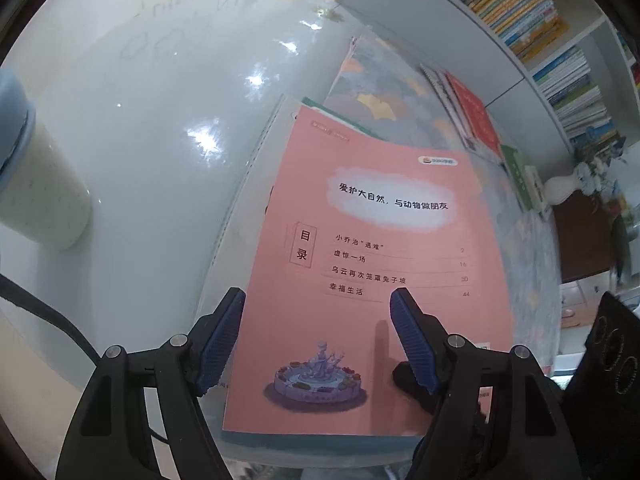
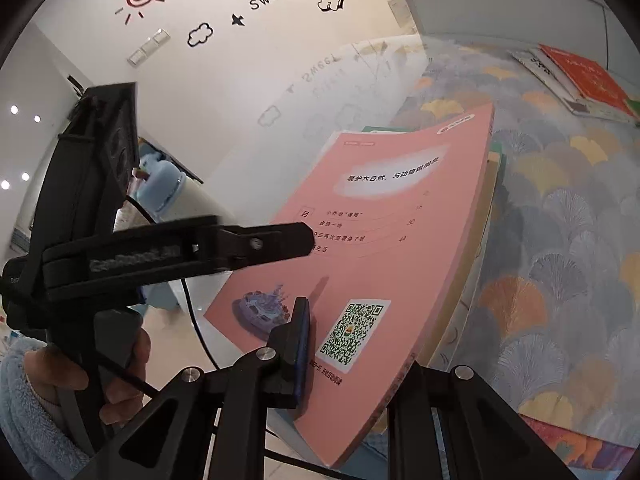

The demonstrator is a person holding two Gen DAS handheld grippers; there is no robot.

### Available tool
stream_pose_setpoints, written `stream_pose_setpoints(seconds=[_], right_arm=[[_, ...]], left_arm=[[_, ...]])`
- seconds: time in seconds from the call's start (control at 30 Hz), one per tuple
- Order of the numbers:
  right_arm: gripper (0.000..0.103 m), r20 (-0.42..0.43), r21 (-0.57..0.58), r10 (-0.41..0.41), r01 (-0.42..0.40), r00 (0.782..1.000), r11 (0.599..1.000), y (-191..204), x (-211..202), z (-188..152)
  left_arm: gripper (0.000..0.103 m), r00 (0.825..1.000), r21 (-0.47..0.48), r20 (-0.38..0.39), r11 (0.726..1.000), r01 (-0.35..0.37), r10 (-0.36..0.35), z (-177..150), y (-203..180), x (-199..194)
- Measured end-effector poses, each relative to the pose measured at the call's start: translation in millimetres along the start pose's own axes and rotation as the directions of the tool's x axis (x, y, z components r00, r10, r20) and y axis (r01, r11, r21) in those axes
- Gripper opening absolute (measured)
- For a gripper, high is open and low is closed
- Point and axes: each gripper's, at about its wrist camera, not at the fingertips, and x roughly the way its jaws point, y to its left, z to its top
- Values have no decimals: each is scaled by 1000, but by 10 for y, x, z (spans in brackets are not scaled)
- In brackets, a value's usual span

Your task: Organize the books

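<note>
Over table edge point(image 1: 132, 128), pink book point(image 2: 384, 240), seemingly pinched

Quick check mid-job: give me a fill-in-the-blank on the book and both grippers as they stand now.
1. The right gripper has its jaws clamped on the ___ book.
2. The left gripper hangs over that book with its jaws ___.
3. The square printed beside the right gripper's finger is a ___ code.
4. The red book lies on the patterned ___.

Missing: pink; open; QR; cloth
</note>
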Motion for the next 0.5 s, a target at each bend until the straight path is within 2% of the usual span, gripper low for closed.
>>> stream_pose_setpoints(seconds=[0.03, 0.07, 0.1, 0.13, 0.17, 0.23, 0.33, 0.43, 0.5], right_arm=[[18, -33, 4, -30, 30, 999, 1000, 42, 47, 31], [27, -72, 14, -52, 53, 996, 998, 40, 61, 25], [45, -119, 30, -75, 79, 990, 996, 32, 112, 71], [58, -171, 51, -101, 111, 980, 993, 18, 146, 78], [64, -228, 76, -127, 148, 965, 986, -23, 177, 85], [65, -271, 94, -147, 178, 951, 980, -107, 182, 62], [69, -251, 82, -217, 244, 943, 966, -245, 78, 19], [69, -177, 53, -265, 278, 948, 959, -392, -182, 22], [69, -81, 58, -314, 319, 946, 946, -495, -475, 137]], left_arm=[[71, 1000, 1, -9, 1000, 1, -1, -5, -9, 9], [71, 1000, -10, -20, 1000, 8, -9, -17, 23, -5], [71, 1000, -25, -22, 1000, 15, -15, -10, 62, -21], [71, 999, -46, -13, 999, 29, -30, 11, 87, -60], [71, 1000, -50, -2, 998, 28, -29, 4, 130, -135], [72, 1000, -33, 20, 999, -6, 7, 6, 143, -263], [73, 998, 0, 41, 999, -38, 38, 37, 44, -473], [73, 994, 84, 91, 994, -74, 66, 74, -220, -685], [73, 990, 137, 123, 987, -88, 71, 134, -470, -827]])
